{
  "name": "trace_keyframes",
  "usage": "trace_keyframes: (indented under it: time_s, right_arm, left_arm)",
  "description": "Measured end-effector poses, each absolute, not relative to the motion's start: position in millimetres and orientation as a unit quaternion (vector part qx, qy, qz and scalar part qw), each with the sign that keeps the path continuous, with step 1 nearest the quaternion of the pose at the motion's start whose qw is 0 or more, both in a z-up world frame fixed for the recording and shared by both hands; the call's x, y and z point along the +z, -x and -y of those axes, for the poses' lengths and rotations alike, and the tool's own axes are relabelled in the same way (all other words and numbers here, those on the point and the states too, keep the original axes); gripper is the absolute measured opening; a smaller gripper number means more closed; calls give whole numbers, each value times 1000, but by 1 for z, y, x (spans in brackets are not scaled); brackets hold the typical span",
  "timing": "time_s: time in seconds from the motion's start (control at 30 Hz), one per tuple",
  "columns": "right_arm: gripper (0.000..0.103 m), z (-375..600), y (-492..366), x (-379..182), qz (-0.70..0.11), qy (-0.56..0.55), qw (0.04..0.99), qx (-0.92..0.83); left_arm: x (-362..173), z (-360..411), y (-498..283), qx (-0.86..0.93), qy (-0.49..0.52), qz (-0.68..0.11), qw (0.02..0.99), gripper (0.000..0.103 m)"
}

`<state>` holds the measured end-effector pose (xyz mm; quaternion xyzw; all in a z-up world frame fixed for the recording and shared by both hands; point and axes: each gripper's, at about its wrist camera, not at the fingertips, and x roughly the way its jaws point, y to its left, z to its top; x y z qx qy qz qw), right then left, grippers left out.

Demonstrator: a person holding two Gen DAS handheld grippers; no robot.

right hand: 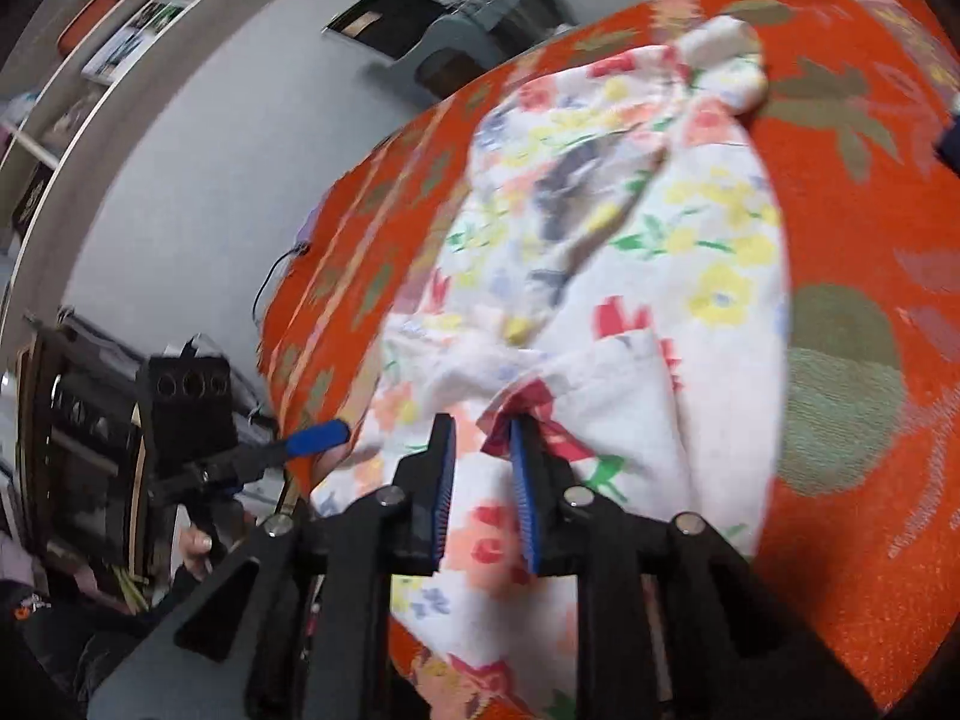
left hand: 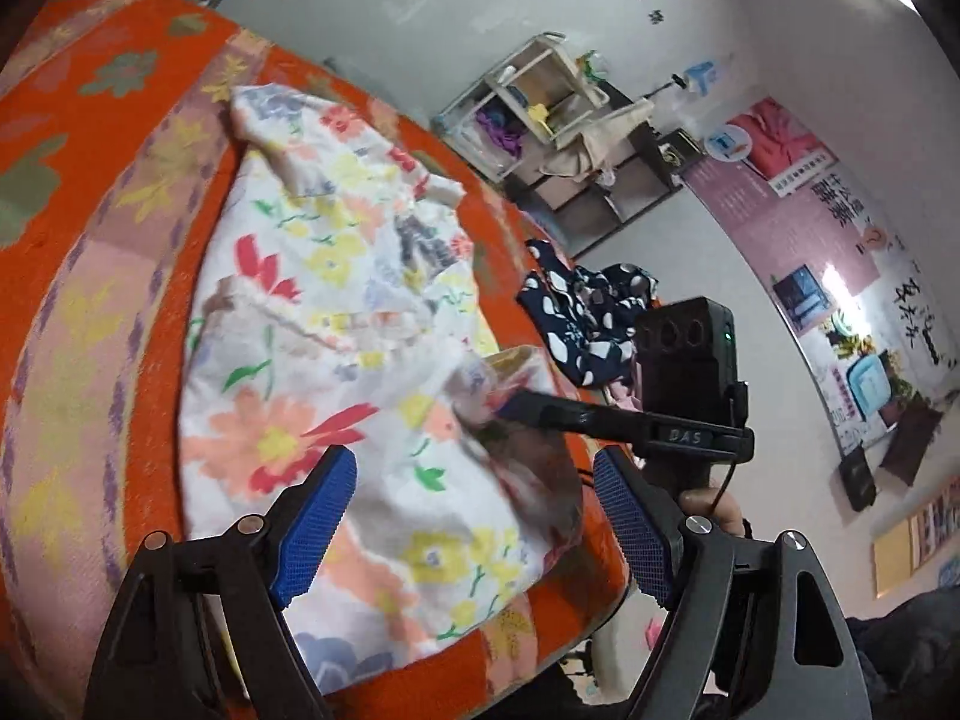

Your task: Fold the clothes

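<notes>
A white floral garment (left hand: 336,324) lies crumpled on the orange flowered table cover (left hand: 90,192). My left gripper (left hand: 474,516) is open just above the garment's near corner, holding nothing. The right gripper (left hand: 510,405) shows in the left wrist view at the garment's right edge, with cloth bunched at its tip. In the right wrist view the garment (right hand: 690,252) fills the middle. My right gripper (right hand: 480,468) hovers over a raised fold; its jaws stand a narrow gap apart, and I cannot tell whether cloth is pinched. The left gripper (right hand: 318,438) shows at the cover's left edge.
A navy garment with white spots (left hand: 582,312) lies at the far edge of the cover. A shelf unit with clutter (left hand: 540,120) stands by the wall. Posters (left hand: 840,252) hang on the right wall. Bookshelves (right hand: 90,60) and a dark cabinet (right hand: 78,438) stand beyond the cover's left edge.
</notes>
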<state>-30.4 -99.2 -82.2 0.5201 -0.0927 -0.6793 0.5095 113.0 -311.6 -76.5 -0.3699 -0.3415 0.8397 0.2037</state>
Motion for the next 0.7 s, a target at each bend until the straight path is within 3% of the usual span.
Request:
trace_keyframes:
  time_s: [0.13, 0.27, 0.37, 0.47, 0.63, 0.7]
  right_arm:
    - [23, 128, 61, -94, 35, -541, 451, -709]
    - [30, 71, 103, -96, 127, -544, 362, -747]
    - [40, 33, 90, -71, 162, -511, 385, -751]
    - [49, 37, 55, -60, 150, -497, 472, -713]
    - [48, 65, 17, -108, 78, -570, 485, -658]
    - [25, 48, 14, -117, 81, -583, 457, -667]
  left_arm:
    - [-79, 295, -85, 849, 394, 291, 198, 82]
    - [-104, 317, -64, 835, 423, 319, 150, 81]
    - [-108, 340, -61, 828, 398, 369, 139, 81]
    - [-106, 346, -49, 827, 378, 387, 156, 82]
    - [-115, 345, -24, 827, 403, 363, 145, 81]
    - [-123, 357, -25, 831, 413, 355, 111, 80]
